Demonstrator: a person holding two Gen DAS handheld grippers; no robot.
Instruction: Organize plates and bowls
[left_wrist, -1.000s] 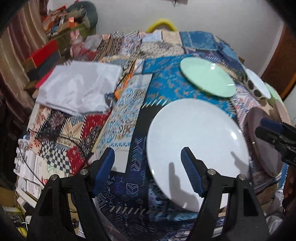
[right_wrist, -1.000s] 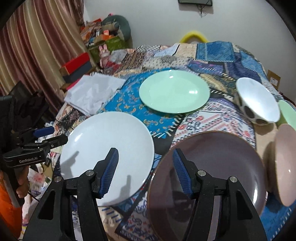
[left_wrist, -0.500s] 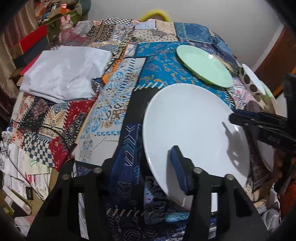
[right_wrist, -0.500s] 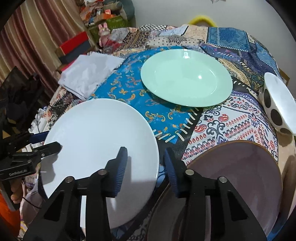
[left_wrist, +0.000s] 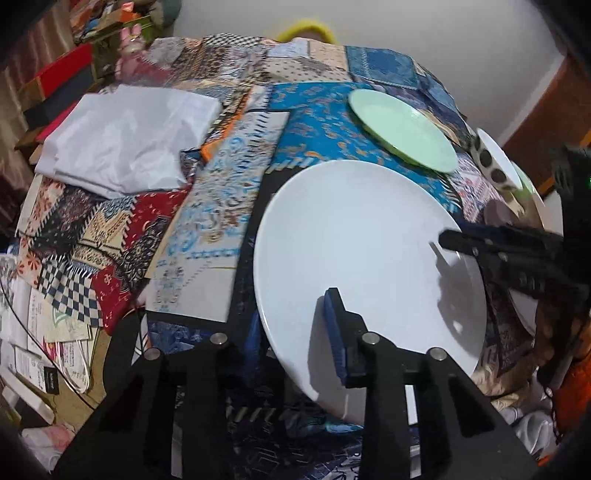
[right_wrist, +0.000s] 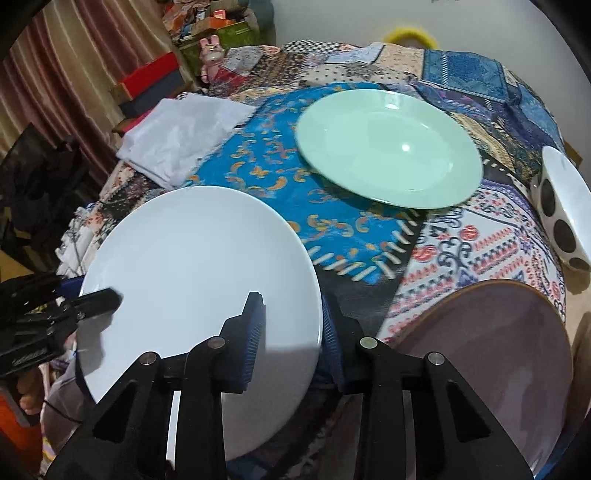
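A white plate (left_wrist: 362, 240) lies at the near edge of the patchwork-covered table; it also shows in the right wrist view (right_wrist: 192, 266). My left gripper (left_wrist: 295, 328) is shut on its near-left rim, one finger on top, the other hidden below. My right gripper (right_wrist: 291, 343) is shut on its right rim, and appears in the left wrist view (left_wrist: 458, 240). A green plate (right_wrist: 388, 147) lies behind. A brown plate (right_wrist: 491, 354) lies at the right. A white bowl with dark spots (right_wrist: 561, 206) stands far right.
A folded white cloth (left_wrist: 125, 140) lies at the left of the table. Papers and clutter (left_wrist: 40, 325) lie below the table's left edge. Boxes (right_wrist: 151, 81) and curtains stand beyond. Another pale bowl (left_wrist: 532, 192) is partly hidden at the far right.
Both grippers moved in onto the white plate and closed on its rim, left on the near-left edge, right on the right edge.
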